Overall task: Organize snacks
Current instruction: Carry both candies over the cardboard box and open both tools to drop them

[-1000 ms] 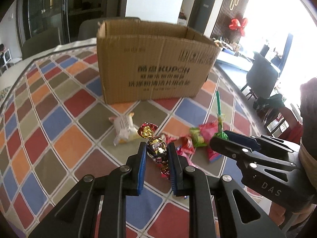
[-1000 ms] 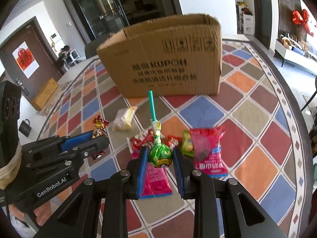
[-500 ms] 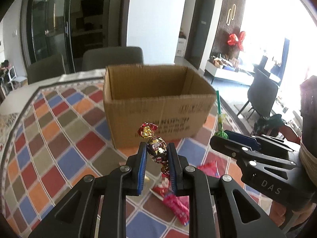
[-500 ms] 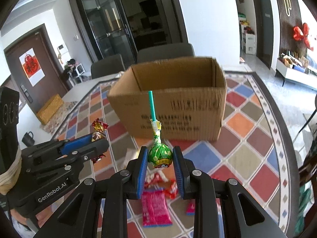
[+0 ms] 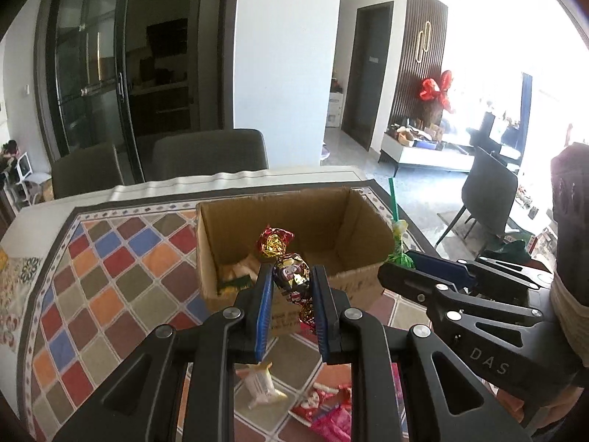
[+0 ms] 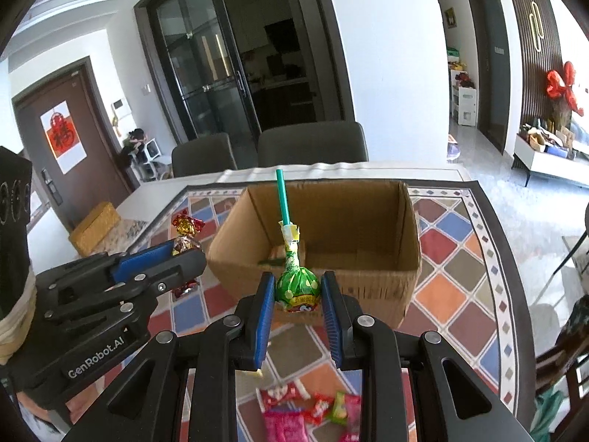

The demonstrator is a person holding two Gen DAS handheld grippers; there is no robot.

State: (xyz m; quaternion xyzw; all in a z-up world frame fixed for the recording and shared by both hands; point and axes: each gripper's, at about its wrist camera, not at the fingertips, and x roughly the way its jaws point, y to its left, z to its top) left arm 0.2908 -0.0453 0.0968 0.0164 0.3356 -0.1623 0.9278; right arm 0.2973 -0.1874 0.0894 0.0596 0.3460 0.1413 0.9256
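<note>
Lollipop (image 6: 297, 287) stick up, twd box (image 6: 368, 276)

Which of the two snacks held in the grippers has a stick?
The green lollipop in the right gripper: a teal stick rises from it. The foil-wrapped candy in the left gripper has only twisted ends.

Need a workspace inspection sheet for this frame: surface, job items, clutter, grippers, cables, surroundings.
Surface: table under a checkered cloth.
Job's things: open cardboard box with a few snacks inside; loose snack packets on the cloth near the grippers.
Clutter: nothing seen.
Grippers: left gripper shut on a foil candy; right gripper shut on a green lollipop, stick up. Both held above the cloth, in front of the box.
Cables: nothing seen.
Surroundings: grey chairs behind the table, glass doors, red bow.
</note>
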